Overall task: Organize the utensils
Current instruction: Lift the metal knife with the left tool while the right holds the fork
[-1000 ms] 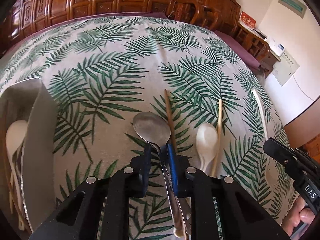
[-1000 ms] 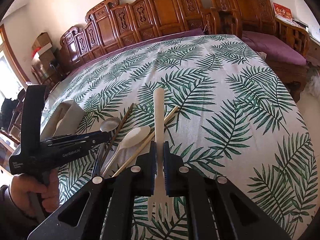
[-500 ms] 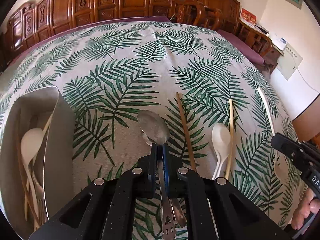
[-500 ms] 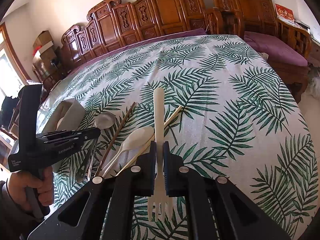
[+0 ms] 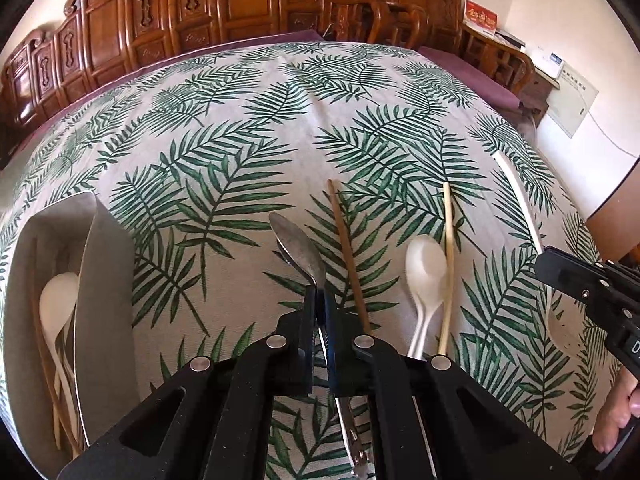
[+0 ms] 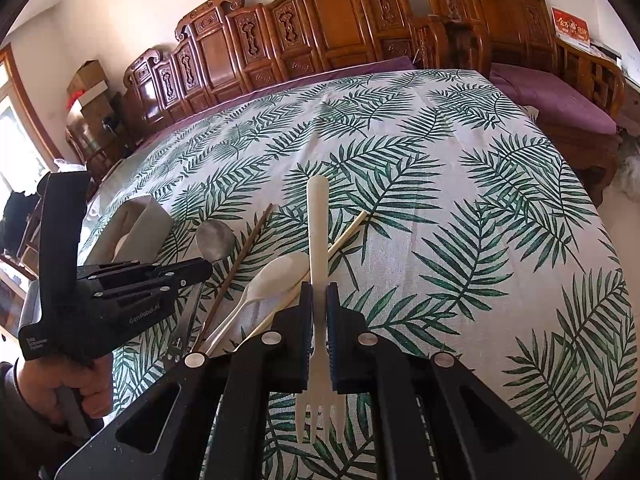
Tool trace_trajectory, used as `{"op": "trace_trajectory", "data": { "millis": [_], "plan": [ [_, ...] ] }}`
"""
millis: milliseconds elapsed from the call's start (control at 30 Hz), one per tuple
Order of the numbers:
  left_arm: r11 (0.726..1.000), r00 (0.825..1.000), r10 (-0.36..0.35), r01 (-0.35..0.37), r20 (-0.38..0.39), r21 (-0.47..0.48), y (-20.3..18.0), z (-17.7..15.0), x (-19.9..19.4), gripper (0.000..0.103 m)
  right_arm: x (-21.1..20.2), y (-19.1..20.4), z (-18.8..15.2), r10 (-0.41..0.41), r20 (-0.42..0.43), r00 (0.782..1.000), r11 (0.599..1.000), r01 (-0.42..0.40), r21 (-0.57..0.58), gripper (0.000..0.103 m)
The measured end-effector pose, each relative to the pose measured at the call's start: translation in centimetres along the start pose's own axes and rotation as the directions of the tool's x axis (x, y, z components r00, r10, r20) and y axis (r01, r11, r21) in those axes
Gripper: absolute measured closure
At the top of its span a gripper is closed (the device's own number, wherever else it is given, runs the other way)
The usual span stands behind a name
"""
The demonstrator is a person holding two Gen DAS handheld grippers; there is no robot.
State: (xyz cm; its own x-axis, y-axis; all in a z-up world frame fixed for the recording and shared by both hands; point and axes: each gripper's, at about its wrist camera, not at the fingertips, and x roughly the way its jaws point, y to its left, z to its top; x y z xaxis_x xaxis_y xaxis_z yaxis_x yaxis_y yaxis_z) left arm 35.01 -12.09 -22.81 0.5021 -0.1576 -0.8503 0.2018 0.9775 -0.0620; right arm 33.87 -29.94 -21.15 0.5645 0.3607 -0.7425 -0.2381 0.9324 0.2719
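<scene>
Setting: a tabletop [image 5: 248, 128] under a cloth printed with green palm fronds, in a room lined with carved wooden benches [image 6: 320, 24].
Left gripper [image 5: 319, 300]: nearest in the left wrist view. Its two black fingers [image 5: 307, 320] are pressed together on the handle of a metal spoon [image 5: 296, 246]. The spoon's bowl sticks out ahead of the fingertips, tilted to the left above the cloth.
Right gripper [image 6: 319, 300]: nearest in the right wrist view. Its fingers [image 6: 304, 320] are clamped on a white plastic fork [image 6: 318, 240]. The tines point back toward the camera and the handle runs forward over the cloth.
Loose utensils: a dark brown chopstick [image 5: 347, 256] lies just right of the metal spoon. Further right lies a white plastic spoon [image 5: 425, 276], with a pale chopstick [image 5: 448, 256] running alongside it; I cannot tell whether the two touch. All three lie lengthwise, pointing away from the camera.
Utensil holder [image 5: 100, 288]: a grey bin at the left edge of the tabletop, well apart from the loose utensils. Inside it are a white spoon [image 5: 56, 300] and some thin sticks.
Person: a hand [image 6: 52, 384] grips the handle of the left gripper, seen low at the left of the right wrist view.
Far end: purple cushions [image 6: 552, 100] on the benches past the tabletop.
</scene>
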Motion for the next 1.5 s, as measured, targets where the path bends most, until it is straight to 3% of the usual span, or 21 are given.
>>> {"op": "trace_trajectory", "data": {
  "millis": [467, 800, 1500],
  "plan": [
    [0.997, 1.000, -0.004, 0.007, -0.029, 0.076, -2.0, -1.2, 0.0, 0.099, 0.1, -0.1, 0.0, 0.000, -0.001, 1.000, 1.000, 0.000, 0.002, 0.094],
    [0.995, 0.999, -0.030, 0.028, 0.015, 0.091, -2.7, -1.0, -1.5, 0.101, 0.0, 0.0, 0.0, 0.001, -0.001, 1.000, 1.000, -0.001, 0.003, 0.094],
    [0.998, 0.996, -0.024, 0.019, 0.081, 0.058, 0.0, -0.1, -5.8, 0.101, 0.2, 1.7, -0.2, 0.035, -0.010, 0.999, 0.999, -0.035, -0.029, 0.094]
  ]
}}
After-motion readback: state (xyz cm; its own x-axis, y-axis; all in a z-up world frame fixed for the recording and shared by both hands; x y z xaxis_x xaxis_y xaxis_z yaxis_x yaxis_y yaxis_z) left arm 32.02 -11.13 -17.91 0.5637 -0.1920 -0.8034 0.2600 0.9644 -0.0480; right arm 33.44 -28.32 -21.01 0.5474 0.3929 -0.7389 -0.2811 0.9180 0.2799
